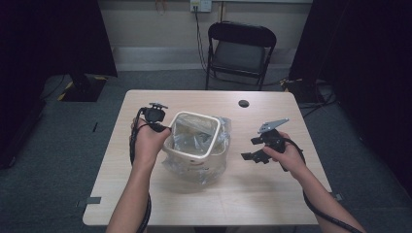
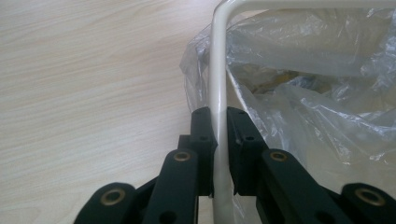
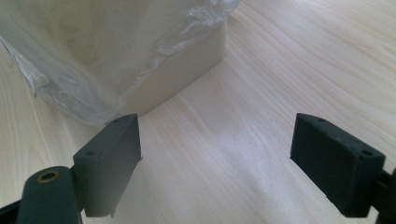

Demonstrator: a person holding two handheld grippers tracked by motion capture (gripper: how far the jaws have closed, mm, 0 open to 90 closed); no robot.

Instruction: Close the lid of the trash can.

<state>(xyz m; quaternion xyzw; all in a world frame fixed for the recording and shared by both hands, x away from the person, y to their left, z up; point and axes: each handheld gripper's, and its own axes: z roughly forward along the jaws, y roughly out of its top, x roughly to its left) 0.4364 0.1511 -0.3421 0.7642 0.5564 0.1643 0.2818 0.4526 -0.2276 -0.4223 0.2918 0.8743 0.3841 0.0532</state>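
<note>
Cream plastic bin rim (image 2: pixel 218 70) clenched by left gripper (image 2: pixel 219 140); right gripper (image 3: pixel 217 154) released.
The clear plastic liner (image 1: pixel 216 141) could be dragged off if tugged.

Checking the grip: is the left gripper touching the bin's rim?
Touching. The left gripper view shows the left gripper shut on the rim, both pads pressing it.

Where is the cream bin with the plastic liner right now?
In the high view the cream bin stands mid-table between the two hands; the left gripper is clamped on its rim at the left, and the open right gripper hangs apart from it at the right.
</note>
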